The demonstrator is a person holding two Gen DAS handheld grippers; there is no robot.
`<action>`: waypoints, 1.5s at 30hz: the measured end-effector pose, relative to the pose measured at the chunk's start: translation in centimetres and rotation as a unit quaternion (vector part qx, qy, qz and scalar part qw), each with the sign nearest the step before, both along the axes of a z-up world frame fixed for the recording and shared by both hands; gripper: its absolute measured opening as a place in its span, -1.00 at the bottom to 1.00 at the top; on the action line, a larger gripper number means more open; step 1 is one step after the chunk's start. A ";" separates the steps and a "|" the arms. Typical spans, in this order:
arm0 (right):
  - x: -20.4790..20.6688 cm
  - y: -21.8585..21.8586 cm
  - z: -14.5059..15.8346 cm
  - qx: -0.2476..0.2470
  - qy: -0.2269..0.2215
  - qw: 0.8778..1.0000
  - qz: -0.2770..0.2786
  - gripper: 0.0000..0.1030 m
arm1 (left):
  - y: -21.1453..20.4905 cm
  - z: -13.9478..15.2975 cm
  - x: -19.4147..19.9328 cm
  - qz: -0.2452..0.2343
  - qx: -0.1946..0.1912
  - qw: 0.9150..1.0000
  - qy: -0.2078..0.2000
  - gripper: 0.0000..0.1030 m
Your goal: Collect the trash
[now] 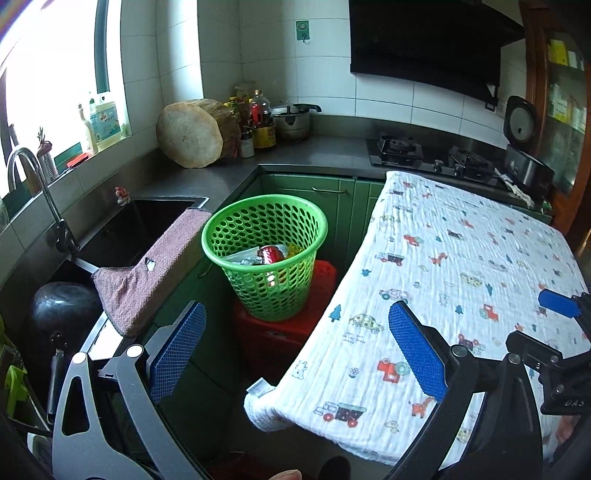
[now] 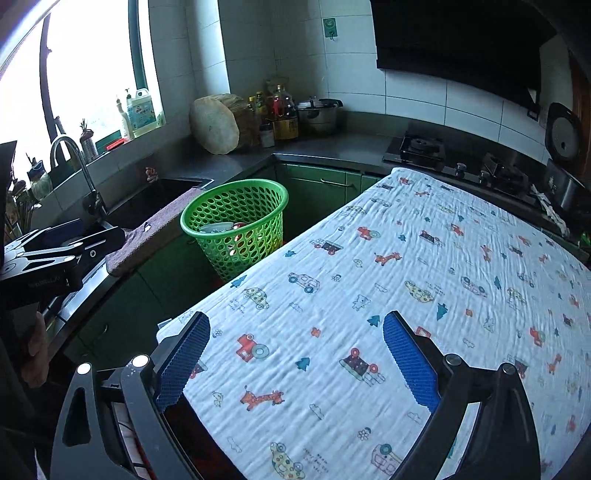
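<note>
Left wrist view: the left gripper point(image 1: 295, 354) has its jaws spread wide and released, with nothing between the blue ribbed pads point(image 1: 177, 350). The jaws hang over the gap between the sink-side worktop point(image 1: 221, 177) and the cloth-covered table point(image 1: 461, 266). No contact with any object is visible.

Ahead of the left jaws stands a green perforated basket point(image 1: 266, 254), upright on a red stool point(image 1: 280, 332). The basket holds the collected trash: a crushed red can point(image 1: 271, 254), crumpled foil point(image 1: 251, 261) and a yellow wrapper piece point(image 1: 293, 251). Lettering on the can cannot be read.

A pink towel point(image 1: 155, 273) drapes over the edge of the sink point(image 1: 147, 221). A round wooden chopping block point(image 1: 190, 134) leans on the back wall beside bottles point(image 1: 260, 122) and a steel pot point(image 1: 291, 120). The bottle labels are too small to read. A green tag point(image 1: 303, 29) is fixed to the wall tiles; its marking is illegible.

Right wrist view: the right gripper point(image 2: 295, 362) also has its jaws wide apart and empty, positioned above the near part of the table cloth point(image 2: 369, 295). The cloth is white with printed cars, giraffes and trees, plus small printed text that is not legible. Whether the pads touch the cloth cannot be told. The left gripper body appears at the left edge of this view, with part of a hand point(image 2: 37, 354) beneath it. The right gripper's fingertip point(image 1: 557, 302) shows at the right edge of the left wrist view.
</note>
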State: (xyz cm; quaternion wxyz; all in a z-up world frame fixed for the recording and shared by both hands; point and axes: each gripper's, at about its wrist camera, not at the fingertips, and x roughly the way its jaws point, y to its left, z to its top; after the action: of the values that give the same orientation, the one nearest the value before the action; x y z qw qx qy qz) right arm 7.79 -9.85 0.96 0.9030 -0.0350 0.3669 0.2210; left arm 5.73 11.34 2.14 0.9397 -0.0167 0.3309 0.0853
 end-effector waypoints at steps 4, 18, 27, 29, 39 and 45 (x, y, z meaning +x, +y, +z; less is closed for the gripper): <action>-0.5 -1.5 -0.1 0.000 0.002 1.000 -0.023 0.78 | -1.5 -0.3 -0.2 -0.017 -0.003 1.000 0.002 0.90; -1.5 -6.2 0.3 0.007 0.005 0.996 -0.090 0.81 | -5.5 -0.6 0.5 -0.062 -0.001 0.998 0.006 0.90; -1.9 -6.7 0.8 0.010 0.001 0.995 -0.099 0.81 | -6.2 -0.5 0.4 -0.073 0.000 0.997 0.004 0.90; -2.0 -6.8 0.8 0.010 0.001 0.995 -0.099 0.81 | -6.3 -0.5 0.3 -0.073 0.000 0.997 0.004 0.90; -2.2 -7.2 0.5 0.008 0.004 0.994 -0.107 0.81 | -6.8 -0.7 0.3 -0.079 -0.002 0.997 0.007 0.90; -2.3 -7.7 0.4 0.009 0.005 0.993 -0.117 0.82 | -7.1 -0.8 0.4 -0.084 -0.001 0.996 0.009 0.90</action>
State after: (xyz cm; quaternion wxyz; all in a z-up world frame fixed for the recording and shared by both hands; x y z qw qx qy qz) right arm 5.48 -17.54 1.40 0.9211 0.0172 0.3710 0.1171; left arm 6.10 4.24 1.35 0.9404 0.0106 0.3399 0.0055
